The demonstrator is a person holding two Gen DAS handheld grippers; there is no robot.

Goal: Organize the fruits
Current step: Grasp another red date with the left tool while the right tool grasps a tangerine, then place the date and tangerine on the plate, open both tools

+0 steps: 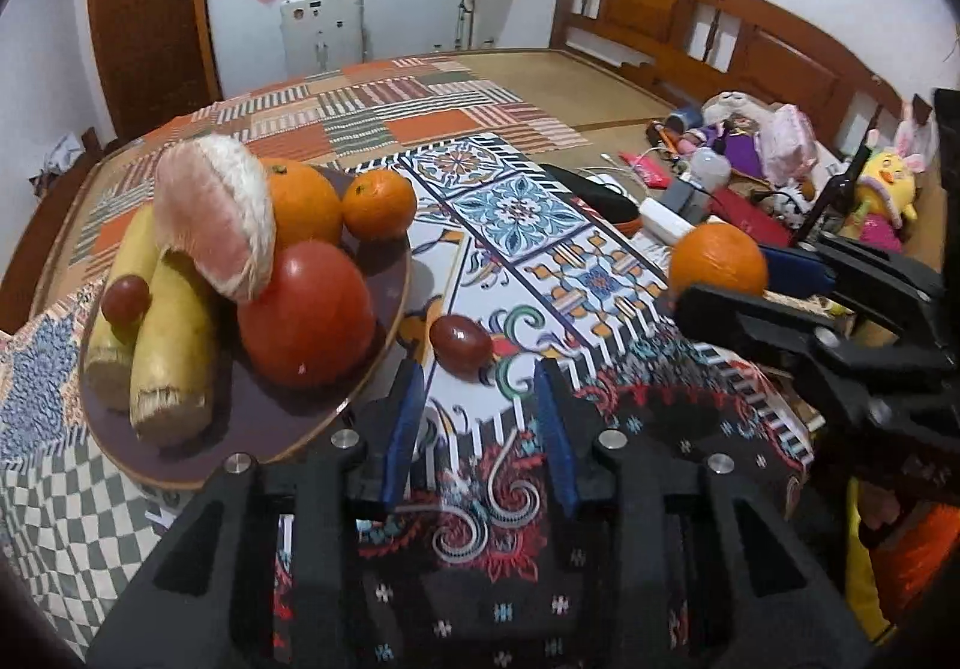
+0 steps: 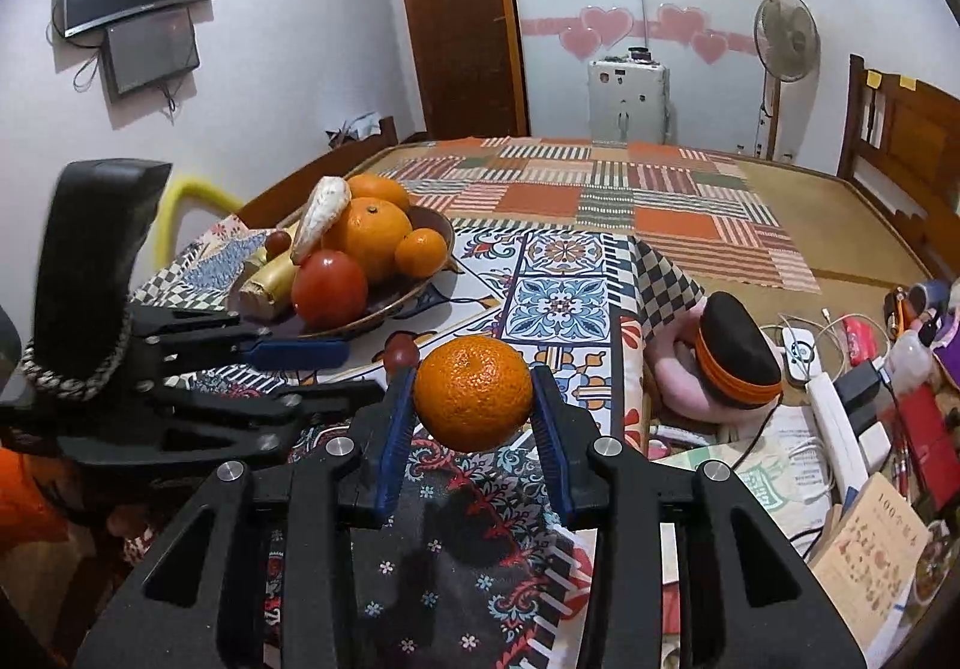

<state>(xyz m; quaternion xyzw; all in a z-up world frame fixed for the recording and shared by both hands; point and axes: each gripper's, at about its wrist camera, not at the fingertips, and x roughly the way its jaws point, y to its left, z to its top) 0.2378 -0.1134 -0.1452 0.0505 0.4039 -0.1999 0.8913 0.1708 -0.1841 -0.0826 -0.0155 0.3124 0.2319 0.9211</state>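
Right gripper (image 2: 473, 399) clamped on a mandarin (image 2: 473, 392), blue pads (image 2: 393, 429) pressed against both of its sides, fruit held clear above the patterned cloth (image 2: 558, 303). From the left wrist view the same mandarin (image 1: 718, 259) appears at the tip of the right gripper (image 1: 729, 279), off to the right of the plate (image 1: 252, 417) and well apart from it. Left gripper (image 1: 480, 429) has its fingers spread, nothing between them, only patterned cloth (image 1: 528, 225) visible in the gap. Small dark red fruit (image 1: 461, 340) lies on the cloth just ahead of the left fingertips and just beside the plate rim; cannot tell whether it touches the rim. Plate is brown with a pale edge and holds: two yellow bananas (image 1: 162, 345) side by side, a red tomato (image 1: 306, 312) at the near edge, a peeled pomelo segment (image 1: 216, 213) leaning on top of the bananas, a large orange (image 1: 303, 201) behind the tomato, a smaller orange (image 1: 379, 204) at the far right rim, and a small dark red fruit on the bananas (image 1: 125, 298). Right wrist view shows the left gripper (image 2: 336, 369) low near the plate (image 2: 384, 303), with its blue pad (image 2: 297, 354) just in front of the rim.
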